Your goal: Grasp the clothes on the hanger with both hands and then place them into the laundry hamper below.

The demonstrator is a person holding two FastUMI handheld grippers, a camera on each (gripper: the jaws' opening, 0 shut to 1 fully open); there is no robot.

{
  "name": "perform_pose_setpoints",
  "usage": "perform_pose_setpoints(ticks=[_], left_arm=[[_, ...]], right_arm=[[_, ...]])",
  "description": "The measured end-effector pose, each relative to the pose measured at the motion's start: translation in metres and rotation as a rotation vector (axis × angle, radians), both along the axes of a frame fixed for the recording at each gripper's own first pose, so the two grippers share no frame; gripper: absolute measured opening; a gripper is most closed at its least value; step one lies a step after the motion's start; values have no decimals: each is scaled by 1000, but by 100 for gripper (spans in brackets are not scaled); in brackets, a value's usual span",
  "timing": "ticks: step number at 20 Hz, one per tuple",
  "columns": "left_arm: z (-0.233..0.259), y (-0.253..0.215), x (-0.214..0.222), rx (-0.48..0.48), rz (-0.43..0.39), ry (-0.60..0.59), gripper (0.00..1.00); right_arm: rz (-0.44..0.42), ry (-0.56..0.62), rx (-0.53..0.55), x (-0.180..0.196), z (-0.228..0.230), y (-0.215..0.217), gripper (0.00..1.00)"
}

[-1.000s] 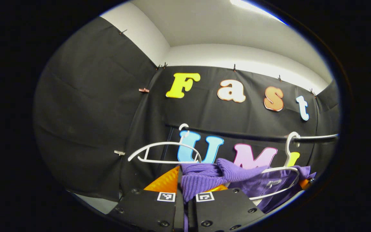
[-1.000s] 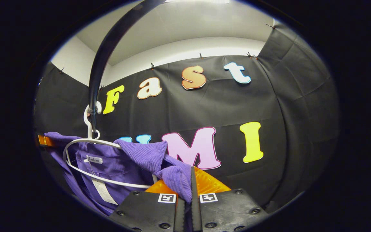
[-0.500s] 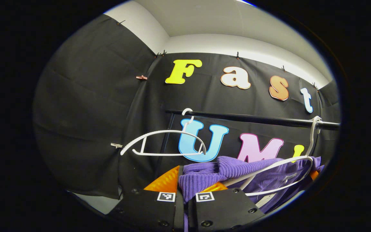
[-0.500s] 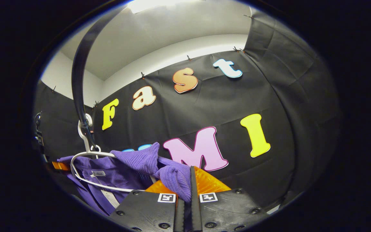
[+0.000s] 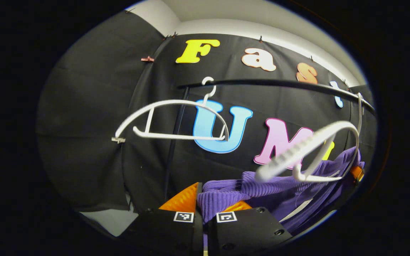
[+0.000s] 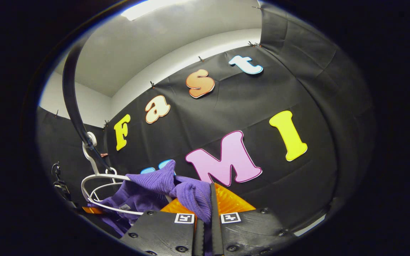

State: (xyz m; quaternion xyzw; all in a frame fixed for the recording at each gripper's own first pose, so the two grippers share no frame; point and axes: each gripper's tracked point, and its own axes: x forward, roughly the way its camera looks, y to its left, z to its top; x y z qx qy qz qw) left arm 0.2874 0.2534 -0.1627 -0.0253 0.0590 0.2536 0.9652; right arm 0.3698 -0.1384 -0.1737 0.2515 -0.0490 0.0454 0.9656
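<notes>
Left gripper view is showing my left gripper (image 5: 203, 199) pinching a fold of the purple ribbed knit garment (image 5: 262, 186), both fingers closed on the cloth so that it bunches up over the tips. I am holding it at one shoulder so the knit can be drawn off sideways rather than torn downward. In the right gripper view my right gripper (image 6: 210, 201) is clamping the other shoulder of the same garment (image 6: 162, 181) in the same way, fingers pressed shut on a thick roll of fabric. Between the two grips the garment is sagging, and it is hanging partly over the white plastic hanger (image 5: 319, 142), whose near arm is jutting bare toward the left camera; I judge that shoulder is already off and the far one is not free yet.

Outward from there, the hanger's hook is sitting on the black metal clothes rail (image 5: 279, 84), near its right end. A second white plastic hanger (image 5: 171, 121), empty, is hanging toward the rail's left end. That bare jutting arm is what I judge most likely to snag the knit as I lower it. I cannot tell where the laundry hamper is standing.
</notes>
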Motion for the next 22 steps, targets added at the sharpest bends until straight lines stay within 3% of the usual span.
perform_pose_setpoints(ticks=[3, 8, 12, 17, 22], left_arm=[[-34, -38, 3, -35, -37, 71, 9], [-80, -104, 7, -107, -148, 171, 9], [-119, -117, -5, -183, -142, 261, 9], [-166, -127, -55, -283, -110, 395, 9], [-209, -152, -90, -324, -126, 542, 9]], right_arm=[[-63, 8, -25, 2, -4, -23, 12], [-149, 128, -49, -4, -46, -54, 12], [-109, 293, -117, -23, -107, -45, 12], [51, 486, -70, -74, -161, 13, 12], [376, 651, -83, -140, -205, 128, 12]])
